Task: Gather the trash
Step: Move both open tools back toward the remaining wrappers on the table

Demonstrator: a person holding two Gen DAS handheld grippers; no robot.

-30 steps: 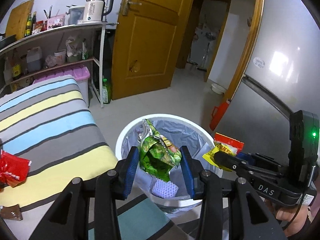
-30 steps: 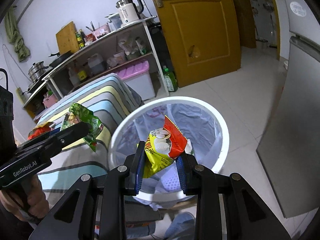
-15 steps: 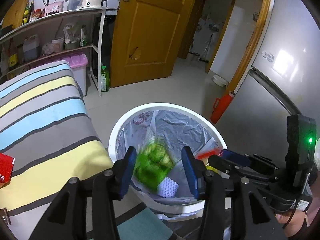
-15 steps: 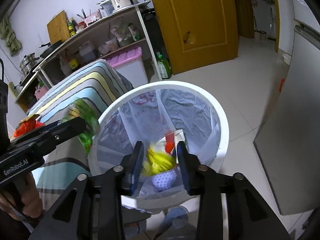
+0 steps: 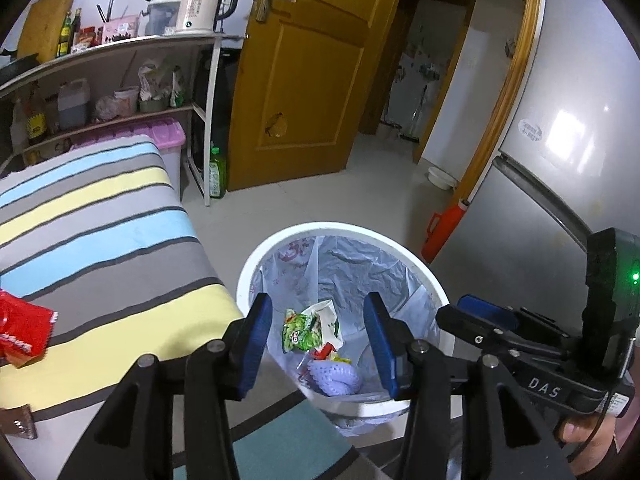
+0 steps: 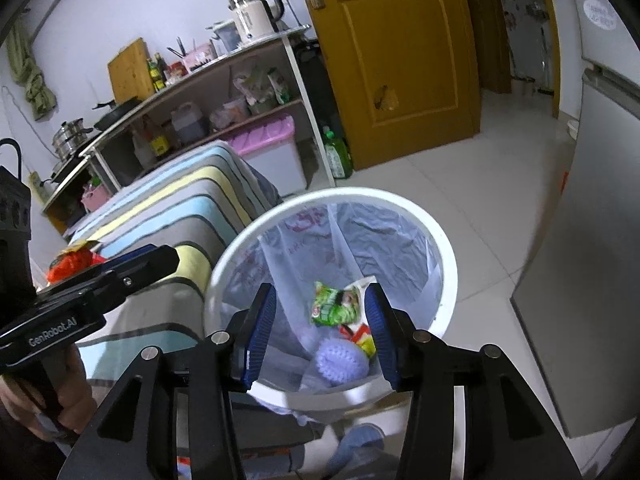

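Observation:
A white trash bin (image 5: 280, 240) with a pale plastic liner stands on the floor beside the striped table; it also shows in the right wrist view (image 6: 448, 256). Inside lie a green snack wrapper (image 5: 304, 330), a red-and-yellow wrapper (image 5: 330, 354) and a purple mesh ball (image 5: 334, 376). My left gripper (image 5: 318, 346) is open and empty above the bin's near rim. My right gripper (image 6: 320, 334) is open and empty above the bin, where the green wrapper (image 6: 334, 308) shows between its jaws. A red wrapper (image 5: 22, 334) lies on the table at the left.
The striped tablecloth (image 5: 100, 240) covers the table left of the bin. A grey fridge (image 5: 560, 160) stands right of it, with a red bottle (image 5: 444, 226) at its foot. A shelf (image 5: 120, 80) with a kettle and a wooden door (image 5: 304, 72) stand behind. A brown wrapper (image 5: 18, 426) lies at the table's near edge.
Both grippers opened and let go of their wrappers. The green wrapper and the red-and-yellow wrapper fell into the bin and now lie at its bottom.

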